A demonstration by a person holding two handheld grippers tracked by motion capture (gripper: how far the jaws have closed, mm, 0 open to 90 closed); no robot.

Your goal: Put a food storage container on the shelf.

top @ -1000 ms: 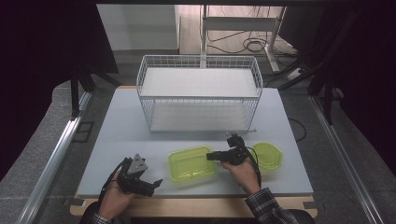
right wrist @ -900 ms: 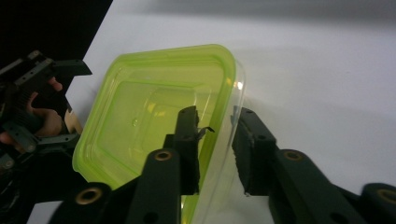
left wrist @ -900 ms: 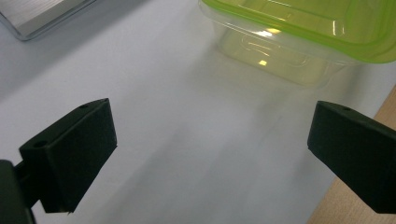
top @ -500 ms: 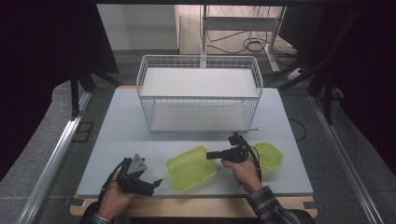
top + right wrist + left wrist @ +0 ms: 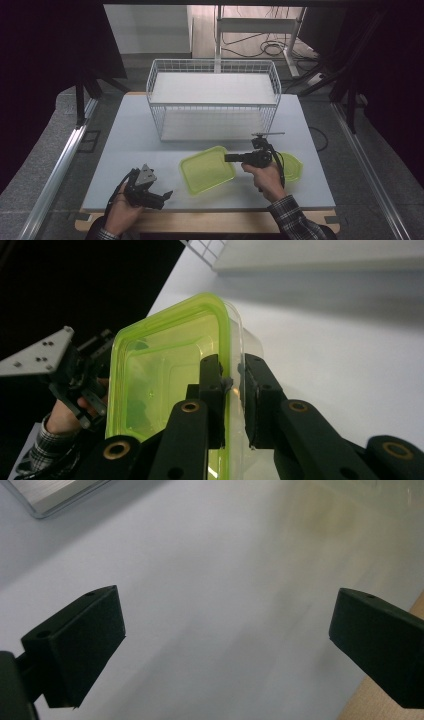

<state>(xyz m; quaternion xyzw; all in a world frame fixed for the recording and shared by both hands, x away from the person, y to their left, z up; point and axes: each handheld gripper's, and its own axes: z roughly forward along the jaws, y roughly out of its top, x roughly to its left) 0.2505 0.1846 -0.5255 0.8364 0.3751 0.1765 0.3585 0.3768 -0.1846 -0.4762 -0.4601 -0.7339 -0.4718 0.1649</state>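
We noted the right gripper clamped on the green container's right rim, container tilted just in front of the wire basket; left gripper wide, farther off.

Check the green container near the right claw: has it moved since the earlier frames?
Yes. The green container, clamped at its rim by the right claw, has tilted up on its right side and shifted slightly left, away from the green lid lying on the table.

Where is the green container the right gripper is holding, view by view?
High view: green container at centre front of the table, by the right gripper.
Left gripper view: a blurred greenish patch at the top may be it; cannot tell.
Right gripper view: container at centre left, rim pinched between the jaws.
Shared landmark: white wire basket.
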